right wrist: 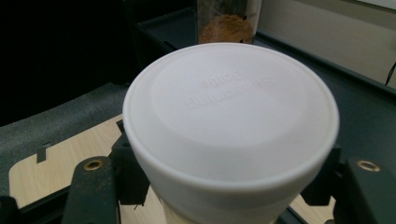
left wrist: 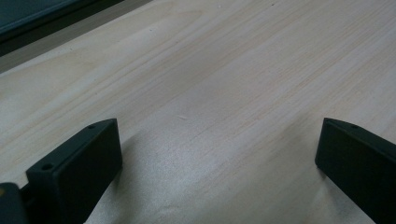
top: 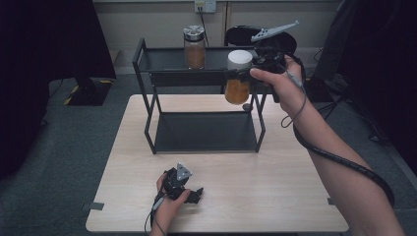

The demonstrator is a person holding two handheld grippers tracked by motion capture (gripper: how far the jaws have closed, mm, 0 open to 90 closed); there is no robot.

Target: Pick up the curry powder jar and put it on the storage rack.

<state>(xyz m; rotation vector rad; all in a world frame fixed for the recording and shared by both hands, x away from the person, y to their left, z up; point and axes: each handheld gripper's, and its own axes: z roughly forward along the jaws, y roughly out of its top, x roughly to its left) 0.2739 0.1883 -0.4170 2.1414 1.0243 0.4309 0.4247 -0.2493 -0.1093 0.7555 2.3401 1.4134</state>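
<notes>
High view puts the white-lidded jar up in the air at about one o'clock from the table's middle, clamped in the right gripper, level with the upper tier of the black two-tier rack. The grip sits just under the cap, where the glass narrows, and that looks deliberate: the wider lid above the pads would stop the jar from sliding down, and its amber filling hangs clear below. In the right gripper view the white lid sits between the two black jaws, which are clenched on the jar beneath it, with the tray of the upper shelf lying behind it at twelve o'clock.

A second jar, metal-capped and holding a brown powder, already stands on that upper shelf towards eleven o'clock, well apart from the carried one (so the spot to its right is free). My reading is that the held jar is being carried to that tier beside it; it hangs in front of the rack's right end, not yet over the tray.

The left gripper rests low on the table near six o'clock. In the left gripper view its jaws stand wide apart with bare wood between them, grasping nothing, parked there presumably to stay out of the way.
</notes>
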